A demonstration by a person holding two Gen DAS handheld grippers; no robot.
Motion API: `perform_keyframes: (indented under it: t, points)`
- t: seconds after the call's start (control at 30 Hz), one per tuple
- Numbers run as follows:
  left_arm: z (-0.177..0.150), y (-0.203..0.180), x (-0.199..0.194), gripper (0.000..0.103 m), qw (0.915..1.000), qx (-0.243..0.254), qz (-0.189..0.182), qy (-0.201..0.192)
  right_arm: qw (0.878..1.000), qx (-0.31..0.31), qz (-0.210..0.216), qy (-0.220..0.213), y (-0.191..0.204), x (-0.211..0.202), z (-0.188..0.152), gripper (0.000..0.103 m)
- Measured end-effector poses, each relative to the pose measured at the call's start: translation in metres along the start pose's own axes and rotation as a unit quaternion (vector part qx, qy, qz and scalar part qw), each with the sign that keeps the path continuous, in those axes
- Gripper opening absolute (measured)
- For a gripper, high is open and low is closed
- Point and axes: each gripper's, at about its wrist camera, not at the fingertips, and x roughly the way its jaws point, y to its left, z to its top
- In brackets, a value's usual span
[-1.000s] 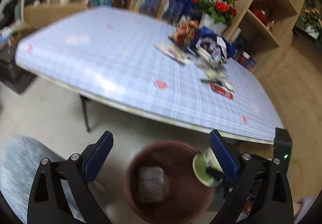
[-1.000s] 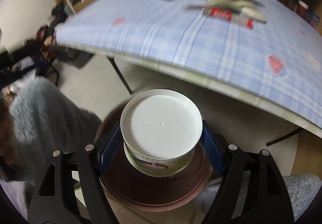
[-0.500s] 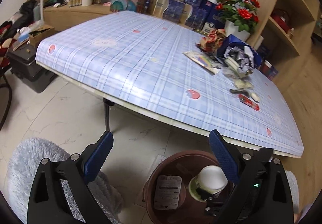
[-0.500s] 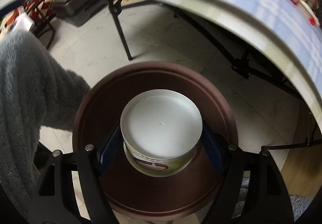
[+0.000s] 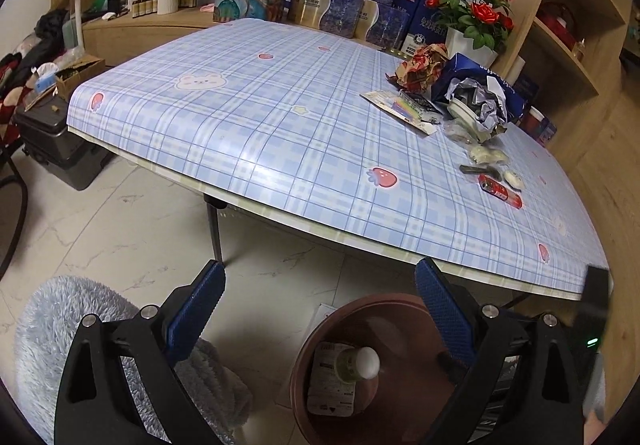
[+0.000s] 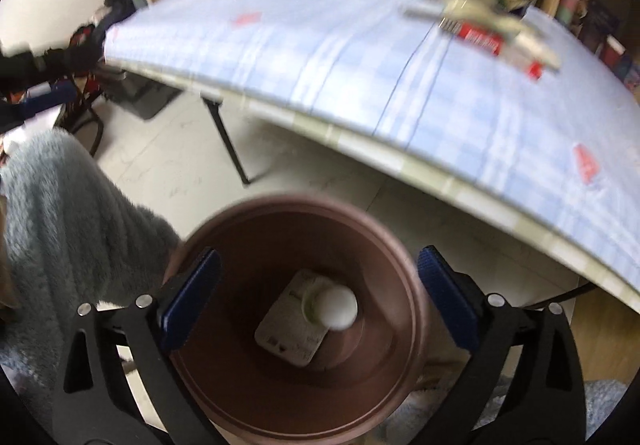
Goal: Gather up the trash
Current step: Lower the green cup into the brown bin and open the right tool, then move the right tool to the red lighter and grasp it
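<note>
A: Right gripper point(image 6: 318, 295)?
B: Jaws opening wide, nothing between; cup point(image 6: 332, 305) lies in the brown bin point(image 6: 404, 285) on a flat packet point(image 6: 288, 337).
A: Left gripper point(image 5: 318, 305)?
B: Wide apart, empty, beside the bin.
A: Unclear?
B: Trash pile point(image 5: 472, 113) on the desk point(image 5: 260, 133) is smeared in the right view.

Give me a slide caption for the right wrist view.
Right gripper opening above the brown bin, cup lying inside.

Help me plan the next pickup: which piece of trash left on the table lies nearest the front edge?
The red wrapper, flat on the blue checked table. It lies closer to the near edge than the crumpled papers and the card behind it.
</note>
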Motion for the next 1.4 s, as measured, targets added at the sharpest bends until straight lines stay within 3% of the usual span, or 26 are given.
perform_keyframes:
  t: [0.33,0.77,0.93,1.1,1.4]
  points:
    - [-0.002,-0.010,-0.005,0.094,0.9996,0.026,0.003,-0.011,0.987,0.038,-0.038,-0.150,-0.022,-0.066,0.012,0.097]
    - [-0.004,-0.019,-0.001,0.094,0.9991,0.042,0.006,-0.004,0.973,0.098,-0.049,-0.203,-0.061,-0.090,0.006,0.097]
    - [-0.004,-0.019,0.000,0.094,0.9991,0.042,0.006,-0.002,0.971,0.117,-0.049,-0.203,-0.072,-0.089,0.005,0.097]
    - [-0.001,-0.020,0.003,0.094,0.9991,0.041,-0.001,0.003,0.980,0.103,-0.059,-0.159,-0.080,-0.078,0.019,0.097]
    - [0.030,-0.036,0.007,0.092,0.9966,0.074,-0.032,-0.020,0.994,-0.040,-0.043,-0.092,-0.102,-0.047,0.090,0.094]
